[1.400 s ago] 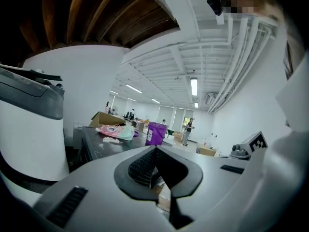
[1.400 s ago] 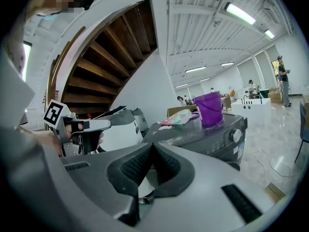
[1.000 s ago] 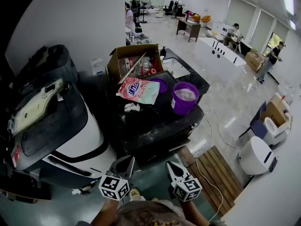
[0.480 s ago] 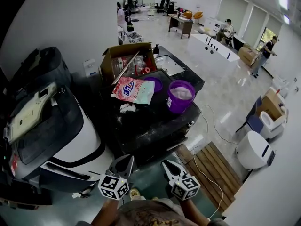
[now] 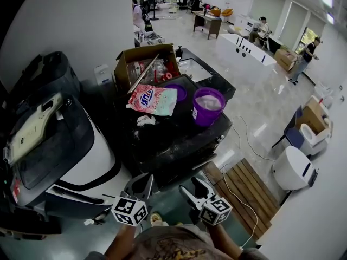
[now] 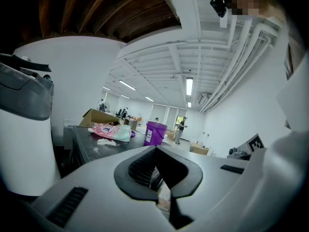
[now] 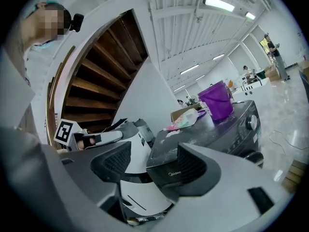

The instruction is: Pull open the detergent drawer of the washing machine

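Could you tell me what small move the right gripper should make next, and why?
Probably advance the right gripper toward the front panel of the dark washing machine. Its jaws are opening with nothing between them, it hangs near the person's body, short of the machine, and no drawer looks pulled out.

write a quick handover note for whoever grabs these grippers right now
Left gripper: jaws together, empty, held low near the body.
Right gripper: jaws opening, nothing between them, also short of the machine.
Washing machine: dark, ahead of both grippers; a purple bucket and a detergent bag sit on its top.
Done: nothing yet; no drawer shows pulled out.
Left: reach the front panel, find the detergent drawer, grip its front, pull it open.
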`<state>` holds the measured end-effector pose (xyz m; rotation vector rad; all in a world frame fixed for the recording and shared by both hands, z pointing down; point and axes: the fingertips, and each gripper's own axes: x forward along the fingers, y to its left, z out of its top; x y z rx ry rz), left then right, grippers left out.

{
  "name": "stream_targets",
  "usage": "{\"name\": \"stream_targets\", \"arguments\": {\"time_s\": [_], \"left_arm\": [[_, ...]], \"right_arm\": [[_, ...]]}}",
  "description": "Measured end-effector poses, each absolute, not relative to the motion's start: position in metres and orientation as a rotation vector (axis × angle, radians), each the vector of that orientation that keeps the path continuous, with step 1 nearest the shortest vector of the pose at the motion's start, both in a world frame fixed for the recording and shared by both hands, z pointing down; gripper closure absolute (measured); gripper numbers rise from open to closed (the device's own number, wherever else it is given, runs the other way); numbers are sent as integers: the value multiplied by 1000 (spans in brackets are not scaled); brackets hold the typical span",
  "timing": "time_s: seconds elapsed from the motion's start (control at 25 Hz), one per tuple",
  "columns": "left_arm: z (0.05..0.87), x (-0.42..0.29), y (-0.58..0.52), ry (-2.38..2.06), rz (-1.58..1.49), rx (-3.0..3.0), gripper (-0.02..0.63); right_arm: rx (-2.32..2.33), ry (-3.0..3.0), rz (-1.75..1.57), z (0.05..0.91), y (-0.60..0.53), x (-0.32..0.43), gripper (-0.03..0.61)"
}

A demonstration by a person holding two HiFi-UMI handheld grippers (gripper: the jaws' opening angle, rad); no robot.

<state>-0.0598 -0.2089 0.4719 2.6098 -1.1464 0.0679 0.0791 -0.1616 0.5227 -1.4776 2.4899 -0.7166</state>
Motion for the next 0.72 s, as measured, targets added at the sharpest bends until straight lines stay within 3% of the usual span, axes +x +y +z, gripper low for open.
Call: {"name": "stream_targets", "arguments": {"time_s": [0.32, 0.72], "left_arm": [[475, -61, -209, -1161, 71, 2596, 592], [484, -76, -209, -1220, 105, 2563, 592]], "right_arm": [[-1397, 2423, -875, 543, -168, 74, 136], [-1204, 2289, -1179, 600, -196, 48, 119]]}}
